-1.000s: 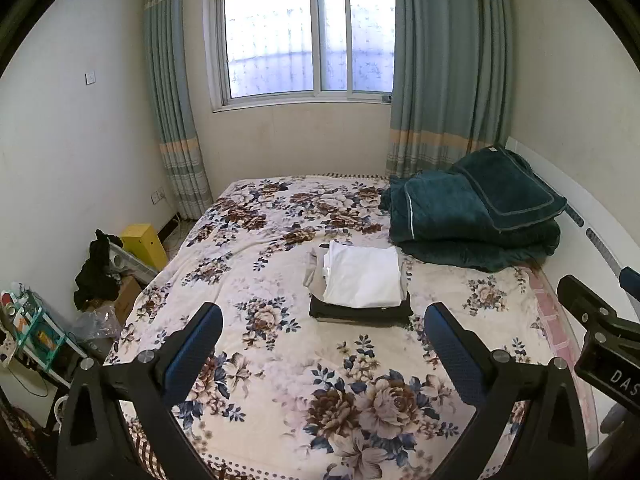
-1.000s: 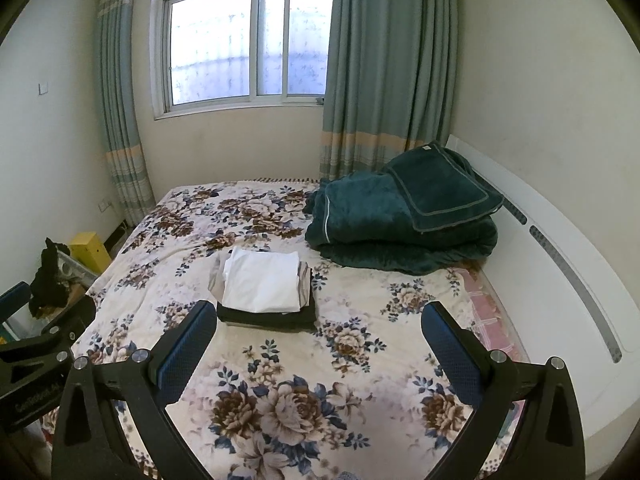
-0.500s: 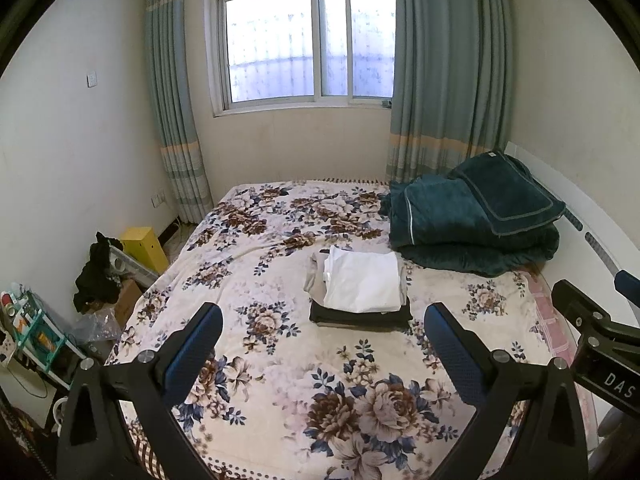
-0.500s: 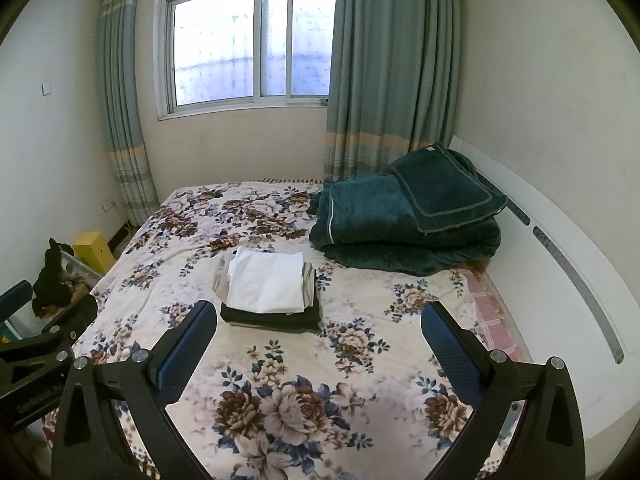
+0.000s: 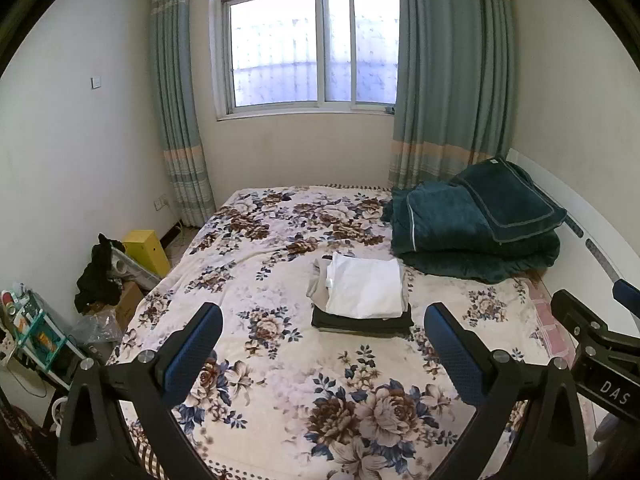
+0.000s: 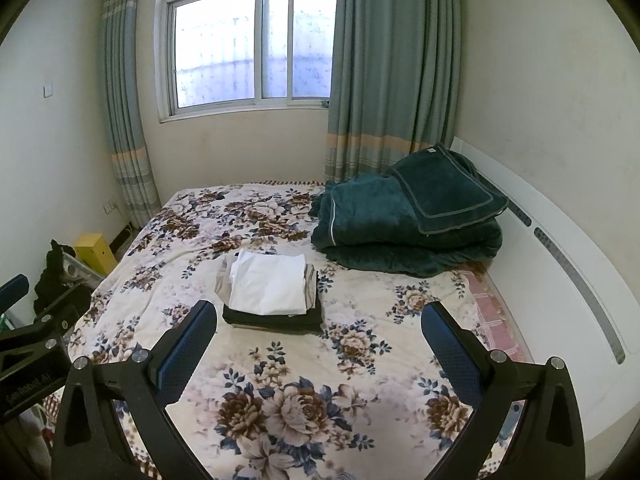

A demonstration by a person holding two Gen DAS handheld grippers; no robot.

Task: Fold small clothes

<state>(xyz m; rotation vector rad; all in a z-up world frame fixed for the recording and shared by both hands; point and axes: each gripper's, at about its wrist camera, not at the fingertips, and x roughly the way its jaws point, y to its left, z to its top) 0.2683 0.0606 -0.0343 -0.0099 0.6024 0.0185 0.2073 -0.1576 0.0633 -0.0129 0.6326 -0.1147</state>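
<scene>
Folded clothes (image 5: 362, 300) stack on the floral bed (image 5: 280, 360) (window (image 5: 312, 44) behind); both tools (image 5: 322, 344) (image 6: 318, 340) gape empty.

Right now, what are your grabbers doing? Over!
Left gripper open, empty. Right gripper open, empty. Folded clothes stack on the bed, white piece on top. Nothing in the way.

white letters "das" stand on the black body of the right gripper (image 5: 600, 364); the print on the left gripper (image 6: 36, 360) body is too blurred to read.

Each claw (image 5: 322, 344) is black-framed, with blue textured pads (image 6: 188, 350) and silver screws.
</scene>
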